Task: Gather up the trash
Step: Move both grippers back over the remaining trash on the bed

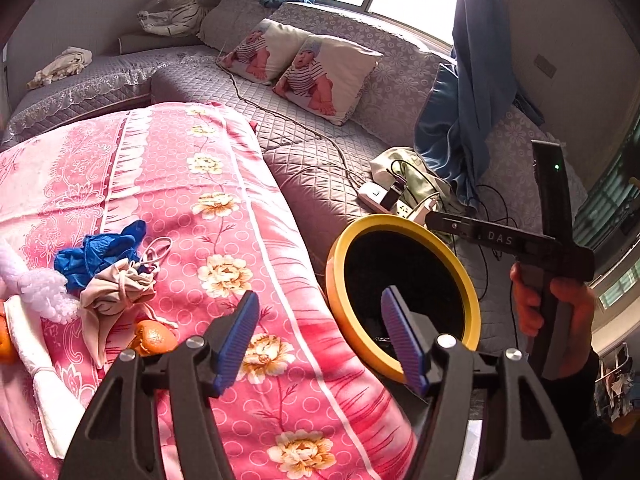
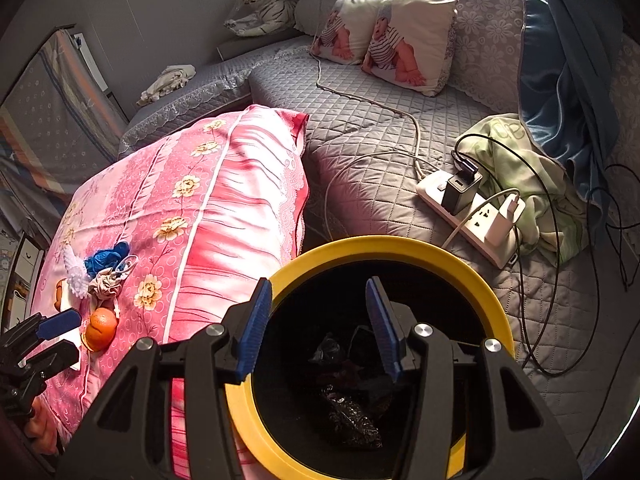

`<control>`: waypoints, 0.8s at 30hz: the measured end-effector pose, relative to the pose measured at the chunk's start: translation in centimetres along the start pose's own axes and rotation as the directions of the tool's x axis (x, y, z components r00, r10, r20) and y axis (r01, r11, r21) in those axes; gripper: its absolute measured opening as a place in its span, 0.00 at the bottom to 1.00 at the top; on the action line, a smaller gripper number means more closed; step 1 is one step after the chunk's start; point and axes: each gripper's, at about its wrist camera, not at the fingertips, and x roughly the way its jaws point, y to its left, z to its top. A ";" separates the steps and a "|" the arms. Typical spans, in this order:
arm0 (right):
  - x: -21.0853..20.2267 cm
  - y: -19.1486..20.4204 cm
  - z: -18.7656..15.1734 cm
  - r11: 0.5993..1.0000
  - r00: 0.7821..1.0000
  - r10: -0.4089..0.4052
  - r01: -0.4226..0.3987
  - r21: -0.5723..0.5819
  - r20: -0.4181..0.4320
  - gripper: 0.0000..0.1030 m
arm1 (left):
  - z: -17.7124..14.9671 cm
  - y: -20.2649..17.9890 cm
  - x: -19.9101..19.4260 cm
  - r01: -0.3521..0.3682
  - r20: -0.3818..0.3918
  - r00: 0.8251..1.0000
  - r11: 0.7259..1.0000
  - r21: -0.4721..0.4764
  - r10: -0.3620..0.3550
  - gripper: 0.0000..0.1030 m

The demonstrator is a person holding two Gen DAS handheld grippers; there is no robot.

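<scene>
Right wrist view: right tongs (image 2: 316, 326), jaws parted and empty, hang over the mouth of the yellow-rimmed bin (image 2: 400, 249); dark crumpled wrappers (image 2: 348, 416) lie at its bottom, so the bin likely serves as the drop point. Left wrist view: left tongs (image 1: 320, 336), jaws likewise apart with nothing between them, sit above the pink floral bedspread (image 1: 224, 184), just beside the bin's rim. Trash remaining, grouped on the bedspread well away from the bin: orange peel (image 1: 154, 338), crumpled beige cloth (image 1: 116, 292), blue glove (image 1: 100, 254), white fluffy item (image 1: 40, 288). Beyond: grey quilted sofa (image 2: 372, 128), power strip (image 2: 472, 212) with chargers, two printed cushions (image 2: 384, 40), toy tiger (image 2: 260, 10). Judgement: the peel is nearest the left tongs and a probable next pick.
</scene>
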 end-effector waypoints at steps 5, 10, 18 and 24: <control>0.7 3.3 0.0 0.997 0.999 0.044 -0.045 -0.057 -0.018 0.49 | -1.1 3.2 -2.2 -0.051 0.016 0.999 0.997 -0.050 0.052 0.66; 1.6 7.2 -0.3 0.988 0.995 0.086 -0.091 -0.123 -0.046 0.53 | -2.4 7.1 -4.1 -0.095 0.013 0.995 0.988 -0.124 0.097 0.69; 3.3 13.0 -0.9 0.965 0.987 0.123 -0.143 -0.219 -0.104 0.54 | -4.6 11.4 -6.6 -0.162 0.017 0.986 0.967 -0.194 0.169 0.69; 4.7 17.2 -1.2 0.944 0.978 0.151 -0.186 -0.273 -0.143 0.54 | -6.2 13.7 -7.7 -0.202 0.014 0.977 0.953 -0.224 0.211 0.69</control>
